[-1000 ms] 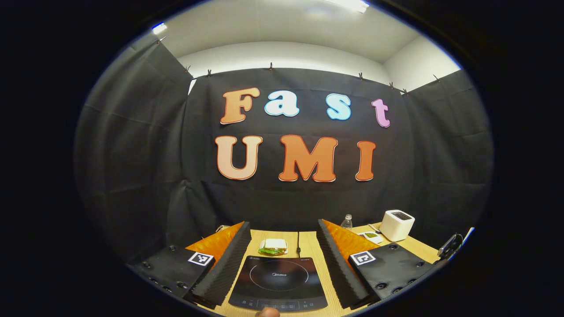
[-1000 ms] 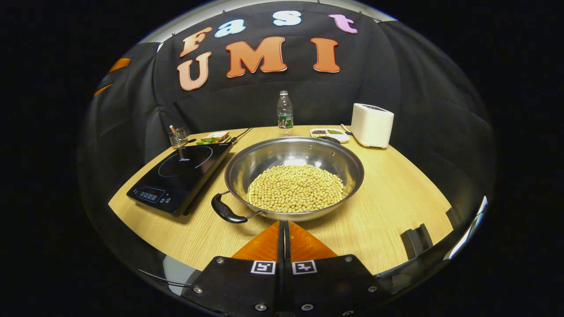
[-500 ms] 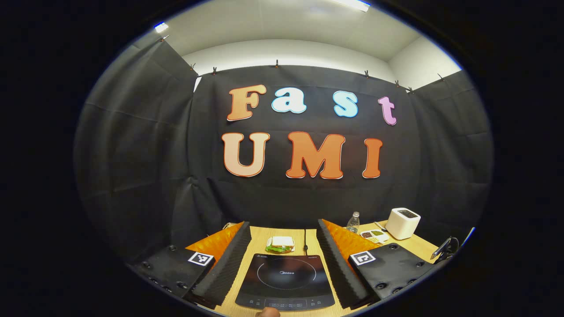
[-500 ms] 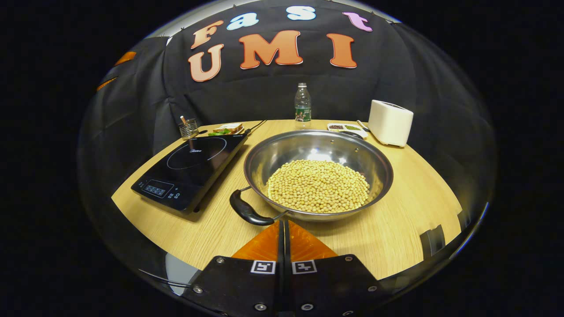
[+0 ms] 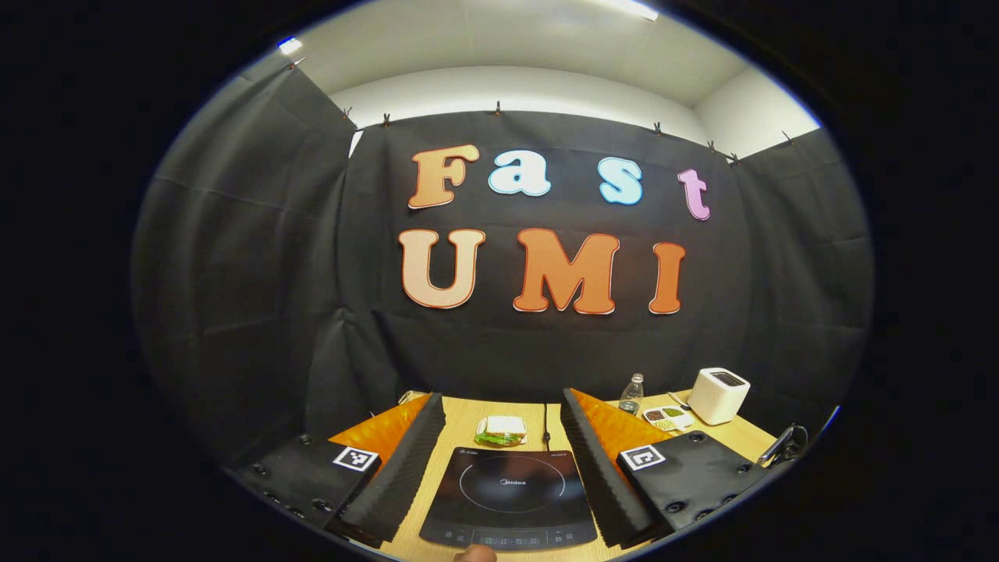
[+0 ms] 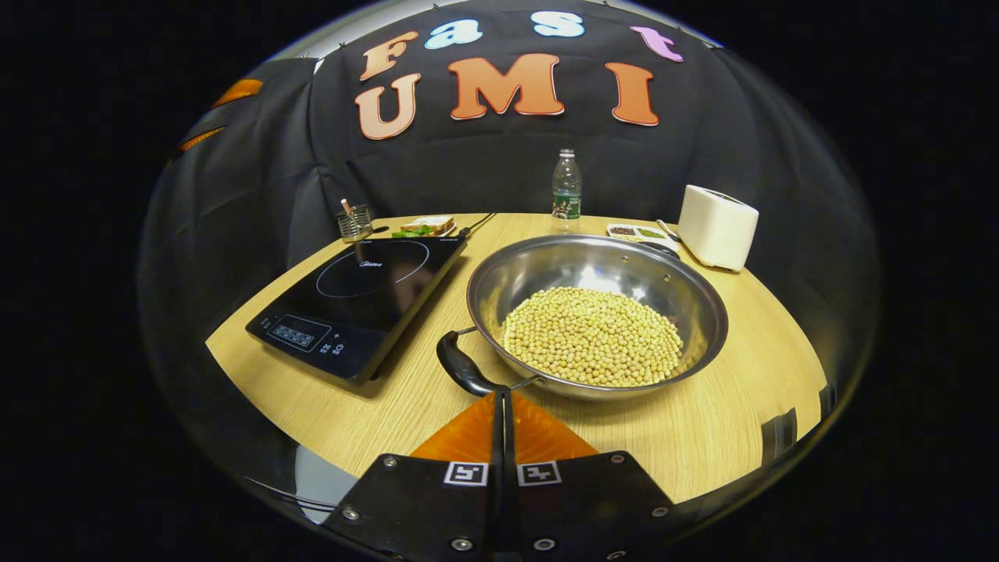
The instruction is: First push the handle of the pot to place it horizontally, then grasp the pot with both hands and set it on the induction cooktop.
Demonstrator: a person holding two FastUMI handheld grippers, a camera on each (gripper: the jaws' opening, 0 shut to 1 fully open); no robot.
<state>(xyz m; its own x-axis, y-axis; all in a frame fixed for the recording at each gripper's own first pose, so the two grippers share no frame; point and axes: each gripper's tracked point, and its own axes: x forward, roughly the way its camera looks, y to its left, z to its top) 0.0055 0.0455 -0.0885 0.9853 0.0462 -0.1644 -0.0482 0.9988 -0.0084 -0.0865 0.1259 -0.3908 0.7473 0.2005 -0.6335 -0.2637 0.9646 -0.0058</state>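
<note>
Steel pot (image 6: 597,312) has slid right; black looped handle (image 6: 463,372).

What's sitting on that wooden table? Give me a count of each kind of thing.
Pot of beans: 1
Cooktop: 1
Water bottle: 1
Toaster: 1
Sandwich: 1
Wire cup: 1
Divided dish: 1
Total: 7

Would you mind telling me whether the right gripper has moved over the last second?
Yes. The right gripper has swung left: the pot and the cooktop both sit further right in its view, and its shut tips now meet the pot's handle.
</note>
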